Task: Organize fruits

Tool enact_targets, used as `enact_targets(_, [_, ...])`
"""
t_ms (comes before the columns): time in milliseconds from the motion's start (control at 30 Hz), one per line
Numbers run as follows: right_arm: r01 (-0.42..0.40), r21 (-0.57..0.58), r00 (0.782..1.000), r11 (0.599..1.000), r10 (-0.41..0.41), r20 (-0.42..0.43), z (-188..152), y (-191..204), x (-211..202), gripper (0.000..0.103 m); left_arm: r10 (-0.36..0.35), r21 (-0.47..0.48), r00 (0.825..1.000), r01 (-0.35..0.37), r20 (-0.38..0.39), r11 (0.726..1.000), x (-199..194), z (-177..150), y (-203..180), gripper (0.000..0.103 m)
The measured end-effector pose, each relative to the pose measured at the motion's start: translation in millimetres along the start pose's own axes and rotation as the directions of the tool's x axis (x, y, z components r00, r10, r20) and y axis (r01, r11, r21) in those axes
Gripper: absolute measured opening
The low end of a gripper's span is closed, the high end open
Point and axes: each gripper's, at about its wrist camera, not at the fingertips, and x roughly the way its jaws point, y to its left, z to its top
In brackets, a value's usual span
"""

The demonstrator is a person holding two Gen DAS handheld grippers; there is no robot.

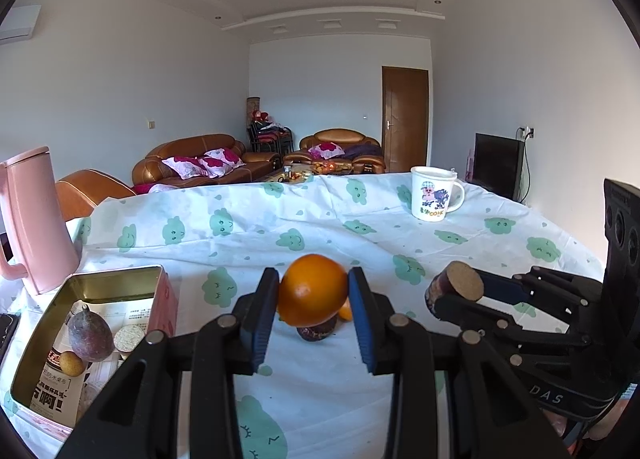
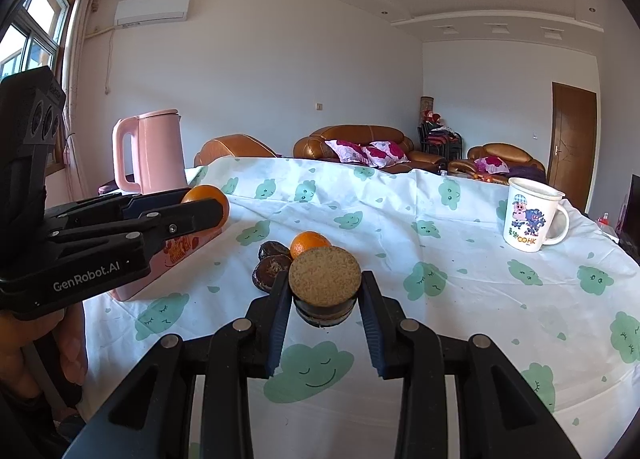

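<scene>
My left gripper (image 1: 313, 291) is shut on an orange (image 1: 312, 289) and holds it above the table. It also shows in the right wrist view (image 2: 206, 199), over the pink tin. My right gripper (image 2: 325, 287) is shut on a short sugarcane piece (image 2: 325, 279) with a round tan cut face; it shows in the left wrist view (image 1: 456, 291) too. On the cloth lie a small orange (image 2: 308, 244) and two dark wrinkled fruits (image 2: 272, 271). The open pink tin (image 1: 120, 277) holds a purple fruit (image 1: 90, 335), a small brown fruit (image 1: 72, 363) and a sugarcane piece (image 1: 129, 337).
A pink kettle (image 1: 32, 219) stands behind the tin at the left. A white cartoon mug (image 1: 434, 193) stands at the far right of the table. The table wears a white cloth with green clouds (image 1: 280, 219). Sofas lie beyond.
</scene>
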Motion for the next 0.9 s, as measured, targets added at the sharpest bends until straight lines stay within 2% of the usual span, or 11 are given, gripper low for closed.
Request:
enact_targets(367, [0.02, -0.012, 0.999, 1.0, -0.02, 0.045, -2.2, 1.8, -7.4, 0.036, 0.018, 0.012, 0.999, -0.018, 0.045, 1.0, -10.4, -0.8, -1.5, 0.037])
enact_targets(567, [0.038, -0.028, 0.999, 0.999, -0.037, 0.025, 1.6, 6.4, -3.3, 0.036, 0.028, -0.012, 0.999, -0.027, 0.038, 1.0, -15.2, -2.7, 10.9, 0.037])
enact_targets(900, [-0.054, -0.056, 0.999, 0.997, 0.054, 0.001, 29.7, 33.9, 6.1, 0.036, 0.106, -0.069, 0.994, -0.104, 0.032, 0.992, -30.0, -4.9, 51.5, 0.037])
